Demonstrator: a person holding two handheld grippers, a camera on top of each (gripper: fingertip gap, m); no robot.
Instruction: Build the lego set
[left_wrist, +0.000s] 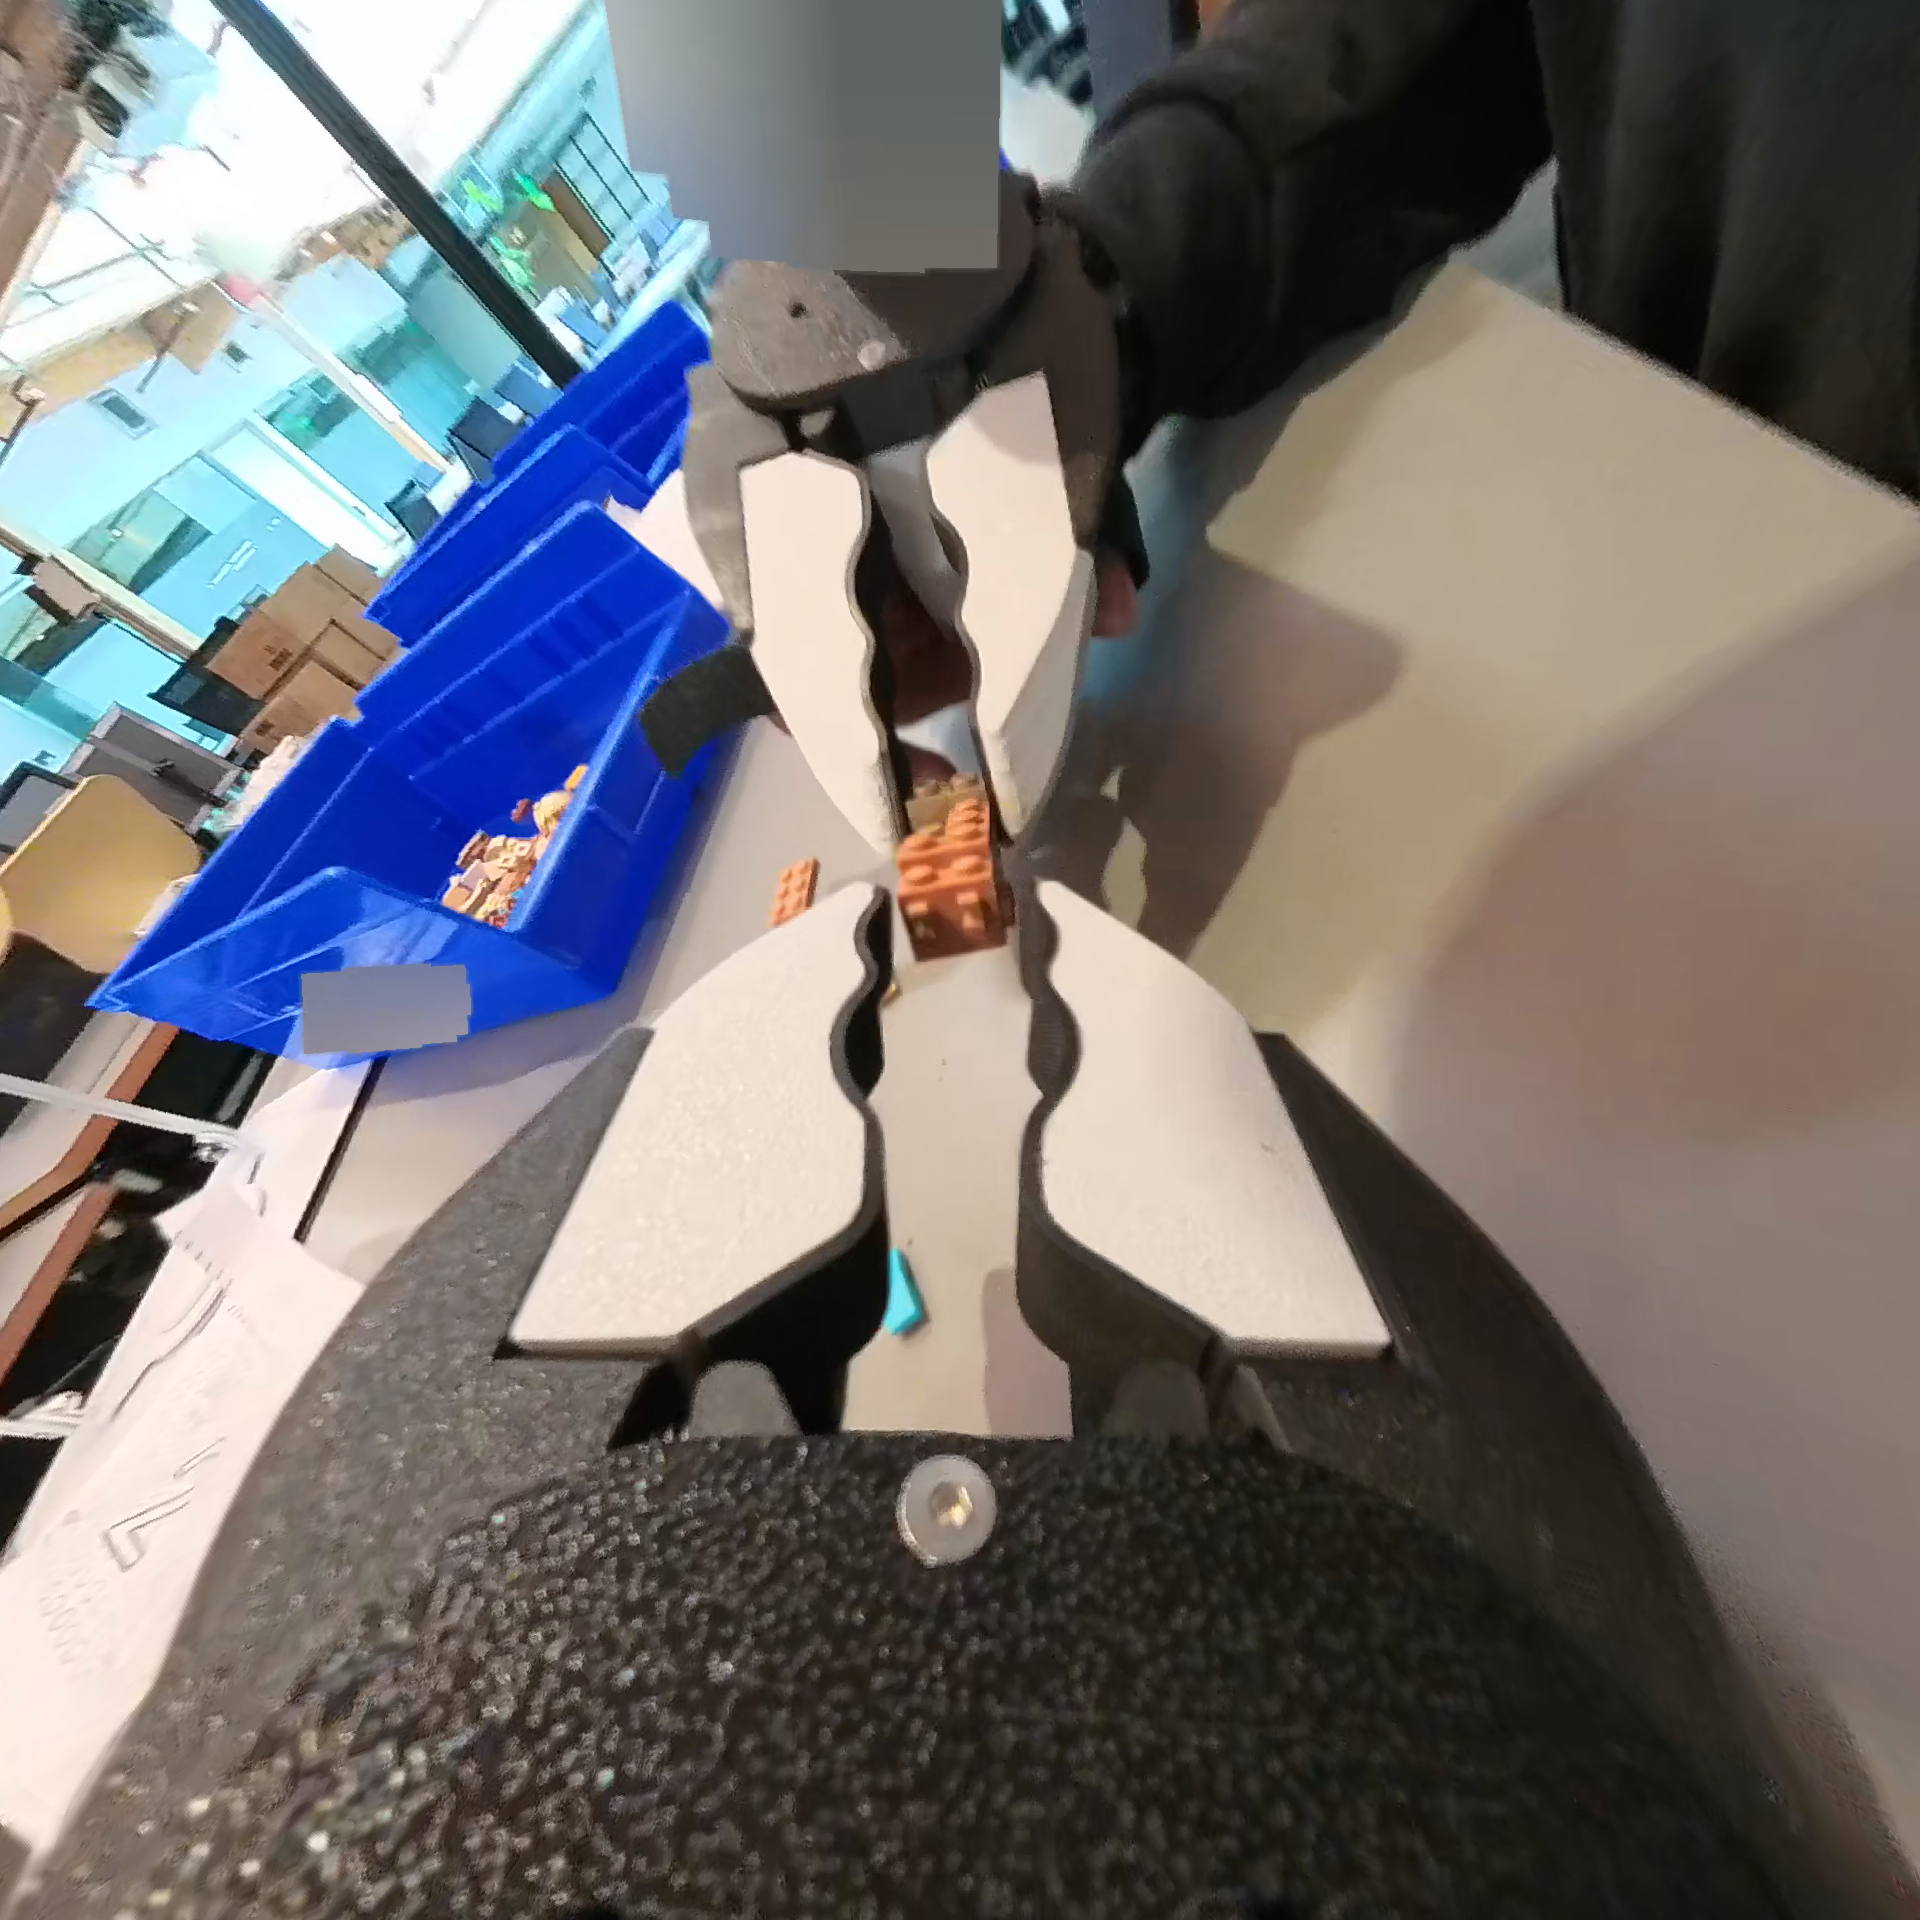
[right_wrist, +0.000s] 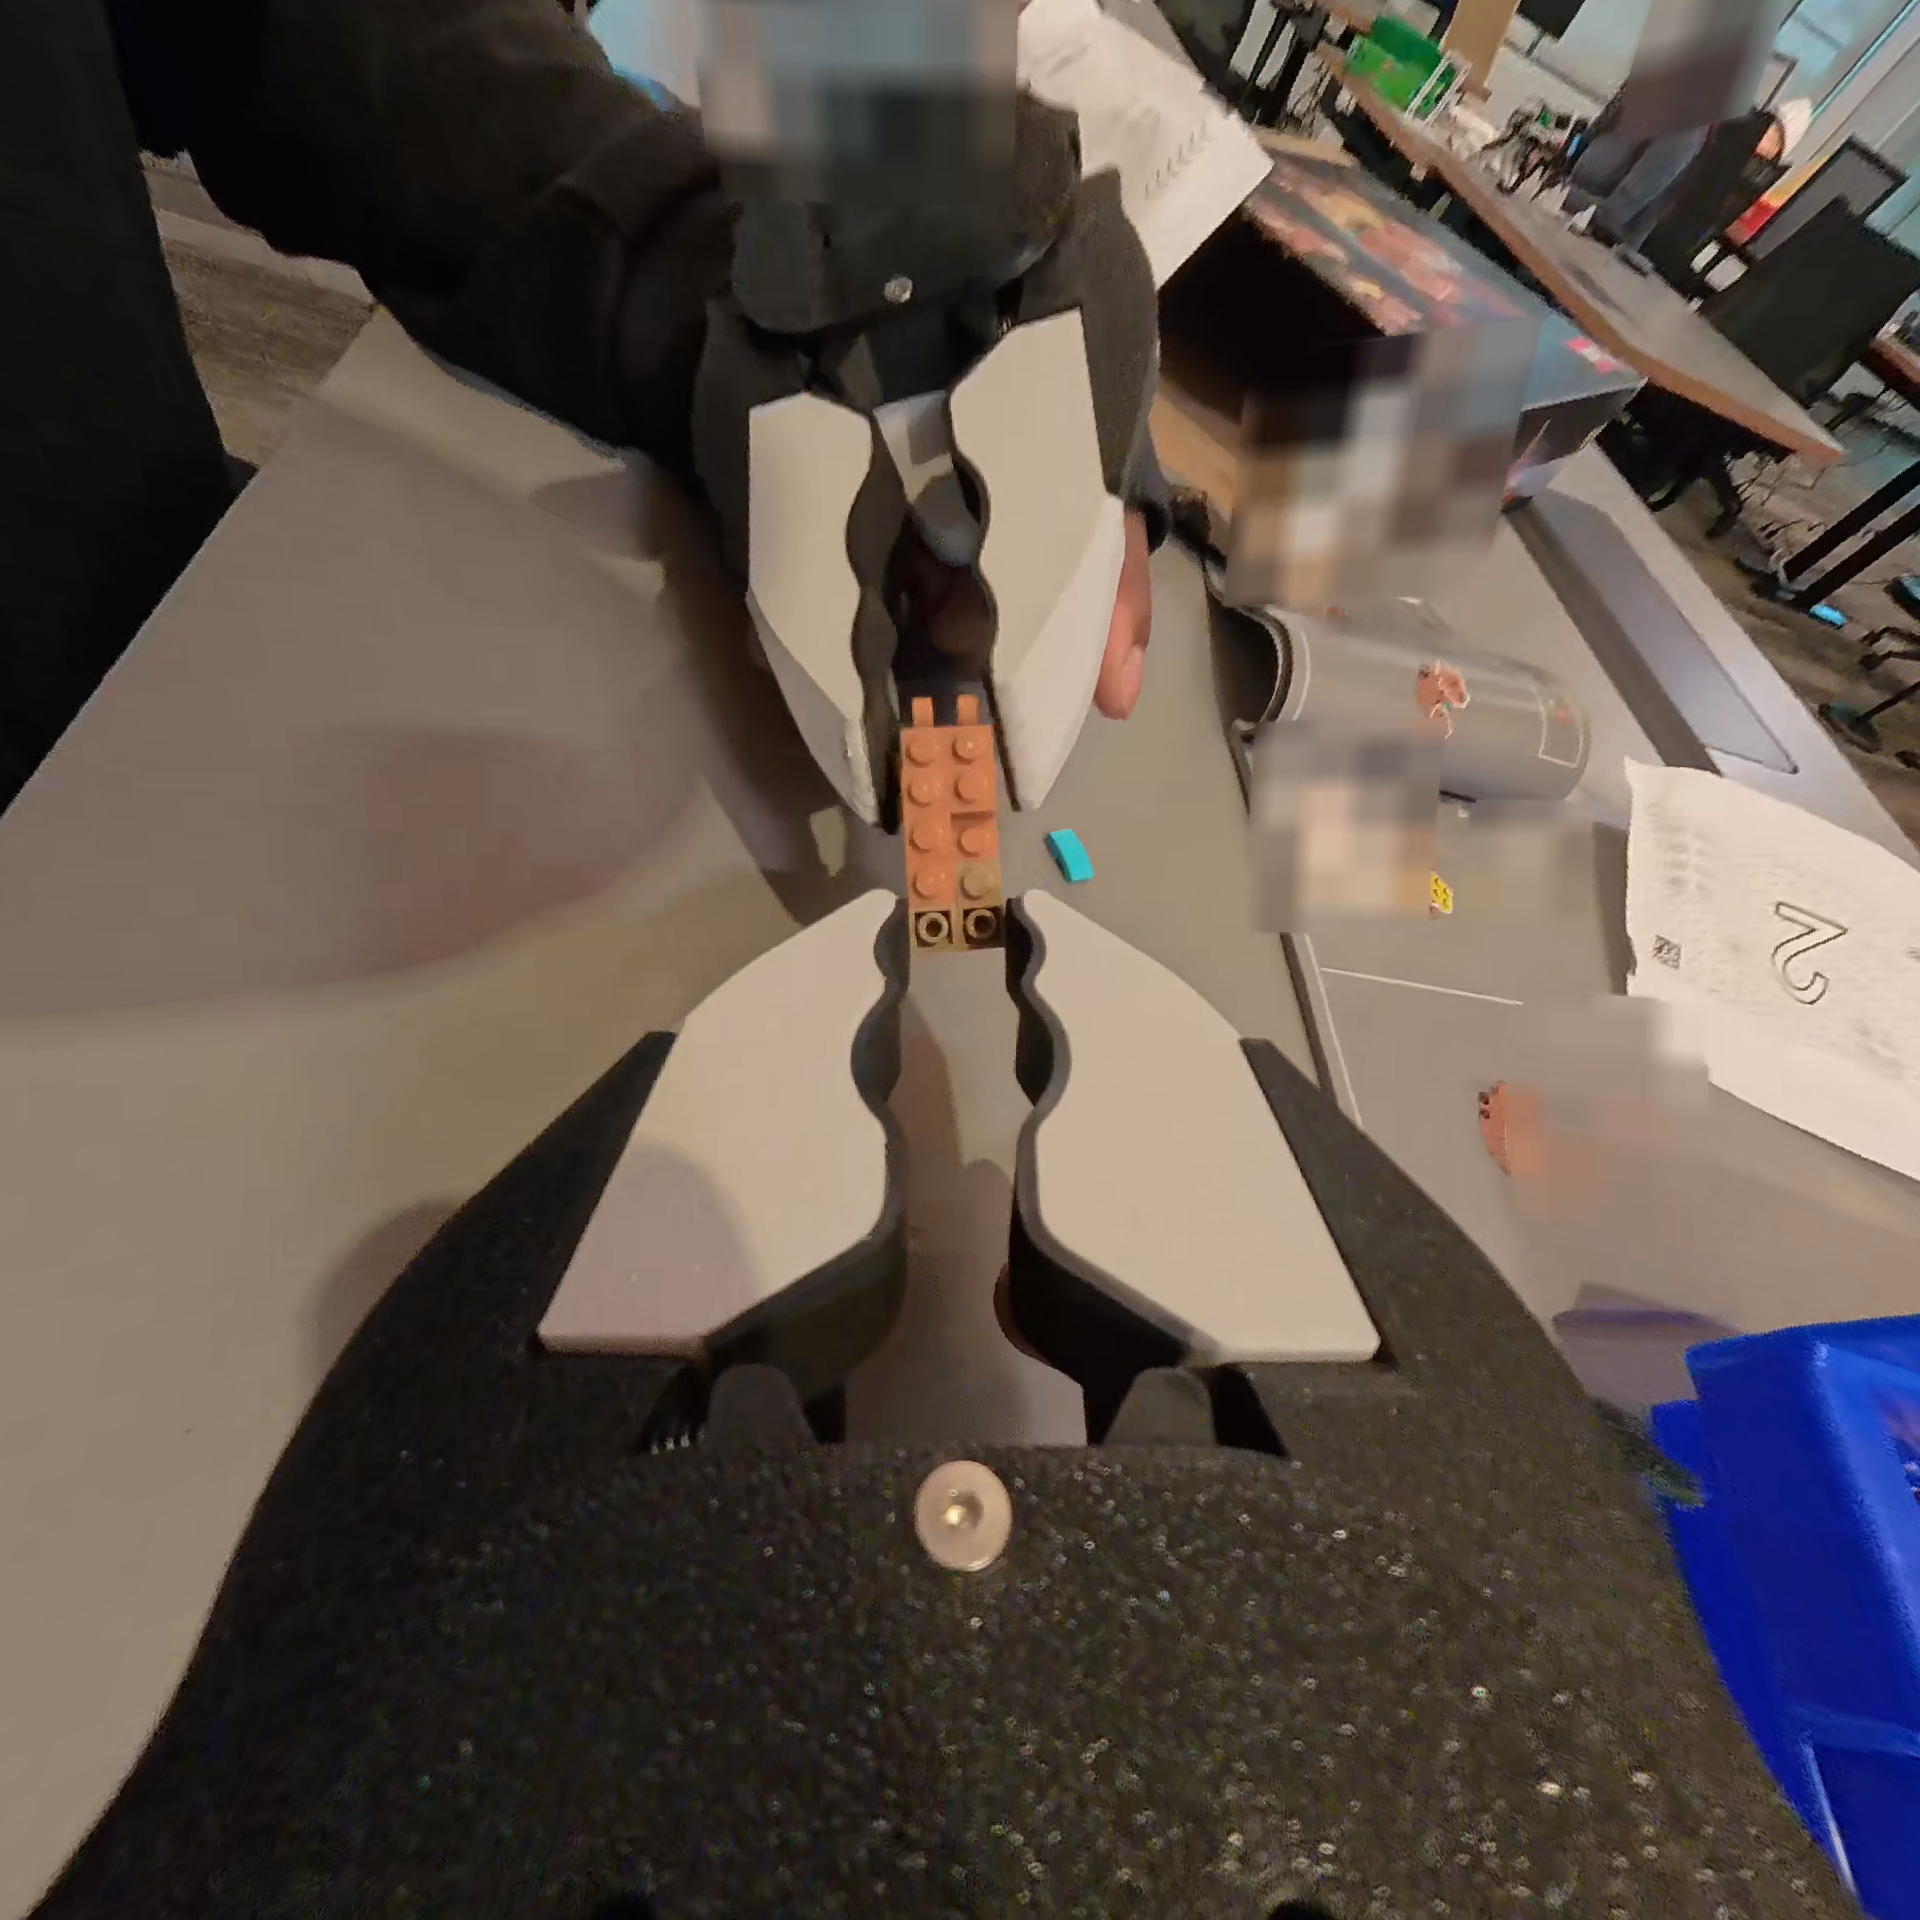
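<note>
Grippers tip-to-tip: left gripper (left_wrist: 951, 914) & right gripper (right_wrist: 954, 935) fingers both clamp orange brick assembly (right_wrist: 951, 821) above table (right_wrist: 416, 727).

1. We see glossy plastic on the orange brick assembly (right_wrist: 951, 821) and the blue bins (left_wrist: 488, 831)
2. We note the left gripper (left_wrist: 951, 914) body as rough, pebbled black, its fingers (left_wrist: 727, 1143) matt grey
3. We find the tabletop (left_wrist: 1558, 831) smooth and matt, the sheet (right_wrist: 1787, 966) paper

An orange and tan toy-brick assembly (right_wrist: 951, 831) is held level above the worktop (right_wrist: 364, 831), gripped at both ends by fingers.
</note>
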